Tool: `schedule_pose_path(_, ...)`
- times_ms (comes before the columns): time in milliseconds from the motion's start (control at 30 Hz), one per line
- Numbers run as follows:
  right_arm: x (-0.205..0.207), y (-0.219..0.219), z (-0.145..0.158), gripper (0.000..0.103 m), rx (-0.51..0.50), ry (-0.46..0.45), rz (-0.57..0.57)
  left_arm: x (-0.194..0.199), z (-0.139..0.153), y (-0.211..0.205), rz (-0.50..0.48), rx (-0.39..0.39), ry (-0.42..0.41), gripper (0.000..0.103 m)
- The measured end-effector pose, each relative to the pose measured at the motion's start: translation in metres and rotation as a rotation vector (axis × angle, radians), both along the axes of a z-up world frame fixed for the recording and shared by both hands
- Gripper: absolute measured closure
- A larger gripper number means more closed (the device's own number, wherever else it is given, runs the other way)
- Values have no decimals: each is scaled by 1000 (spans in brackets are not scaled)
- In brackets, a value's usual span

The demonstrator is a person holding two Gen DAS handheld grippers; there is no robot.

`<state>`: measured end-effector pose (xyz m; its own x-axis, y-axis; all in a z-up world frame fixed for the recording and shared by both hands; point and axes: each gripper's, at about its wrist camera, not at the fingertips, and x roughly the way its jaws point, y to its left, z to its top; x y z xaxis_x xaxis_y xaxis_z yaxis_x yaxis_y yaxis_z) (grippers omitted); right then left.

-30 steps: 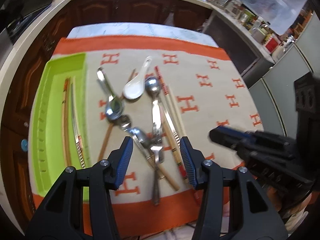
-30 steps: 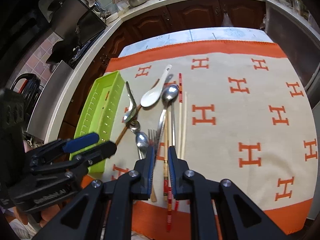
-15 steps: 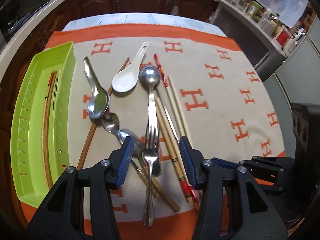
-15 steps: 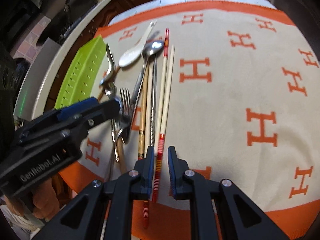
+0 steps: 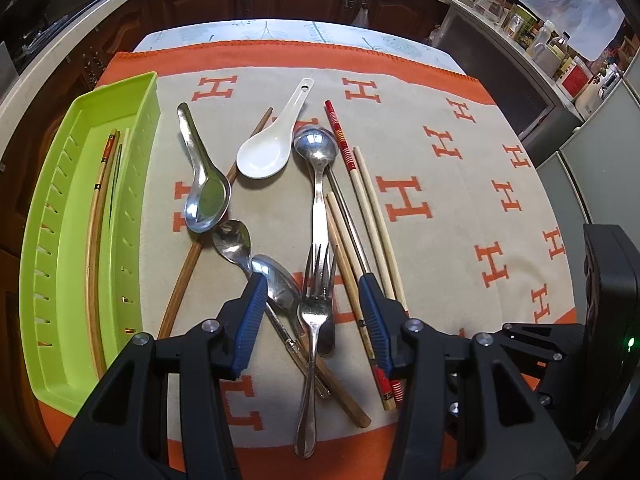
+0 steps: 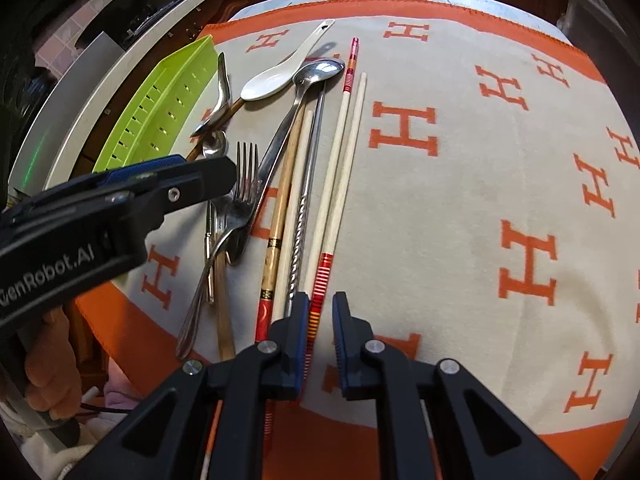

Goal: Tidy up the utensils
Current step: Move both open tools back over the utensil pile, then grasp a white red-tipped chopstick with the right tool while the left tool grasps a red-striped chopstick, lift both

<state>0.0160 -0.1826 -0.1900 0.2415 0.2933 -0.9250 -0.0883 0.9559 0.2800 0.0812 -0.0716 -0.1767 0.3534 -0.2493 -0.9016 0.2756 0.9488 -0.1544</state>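
- Sorting barely begun: the slotted lime-green plastic tray (image 5: pixel 52 360) holds only about three chopsticks.
- Right of the tray, on the orange-and-beige H-patterned cloth (image 5: pixel 460 184), lie one steel fork (image 5: pixel 316 312), four steel spoons, one white ceramic spoon (image 5: pixel 268 152) and roughly seven chopsticks.
- The left gripper (image 5: pixel 312 320) hovers wide open over the fork.
- The right gripper (image 6: pixel 320 332) straddles the red-striped chopstick (image 6: pixel 320 280), jaws slightly apart, not yet gripping.

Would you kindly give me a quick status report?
Left gripper open over the fork. Right gripper open at the red-striped chopstick. Green tray holds chopsticks; pile tangled.
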Motion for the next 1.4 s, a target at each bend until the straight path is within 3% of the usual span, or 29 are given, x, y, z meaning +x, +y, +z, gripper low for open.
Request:
schedule_pose_path(700,15,-3,3,93,-160,-49,-3,10,-3,-13,-17,-4,19,58)
schedule_pose_path(800,19,-5,2,97,-165,-68,-24,15,-2,-20,-30,-6,20,58)
schedule_pose_path(867,20,-12,1,98,-130,-66,-51,20,-1,-25,-31,-11,22,59)
schedule_pose_path(1000,20,-32,-1,98,-48,-52,-131,36,-6,-42,-59,-20,46,76)
schedule_pose_path(1100,22,-45,-3,98,25,-33,-180,47,-13,-53,-67,-35,90,79)
schedule_pose_path(1400,19,-60,-7,98,107,-22,-219,81,-44,-71,-23,-68,255,83)
